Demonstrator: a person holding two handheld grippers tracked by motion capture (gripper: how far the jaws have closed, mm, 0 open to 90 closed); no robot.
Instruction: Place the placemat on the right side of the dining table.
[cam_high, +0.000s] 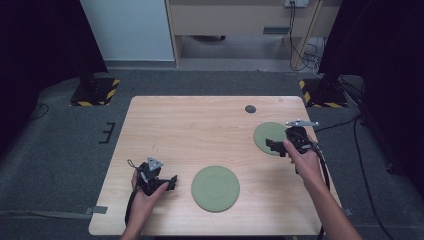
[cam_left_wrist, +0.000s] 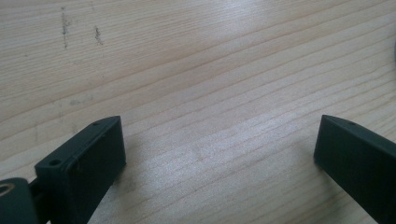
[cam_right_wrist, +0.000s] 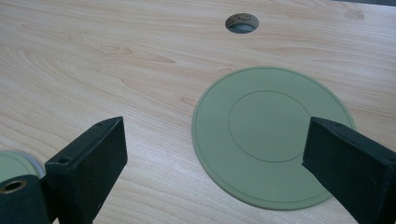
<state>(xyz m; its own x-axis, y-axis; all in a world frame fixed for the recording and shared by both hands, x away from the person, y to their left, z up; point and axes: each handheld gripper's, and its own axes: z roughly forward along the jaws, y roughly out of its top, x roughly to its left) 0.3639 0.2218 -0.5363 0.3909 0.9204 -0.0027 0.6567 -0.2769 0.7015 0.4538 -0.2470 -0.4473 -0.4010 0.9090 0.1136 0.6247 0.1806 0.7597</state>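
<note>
While my right gripper hangs with its jaws spread wide and nothing between them, it sits low over the near edge of the small green plate, one jaw above the plate's near rim and the other over bare wood. That plate lies flat on the table, just this side of the round cable hole. I judge it light, stiff and smooth, probably slippery at a shallow rim, so I would pinch the rim edge-on, one jaw under and one on top. My left gripper is likewise spread, over bare wood well away from that plate. From the high view I see a larger green plate nearer me than the small one, just beside the left gripper; the right gripper view catches a sliver of it at its lower left.
</note>
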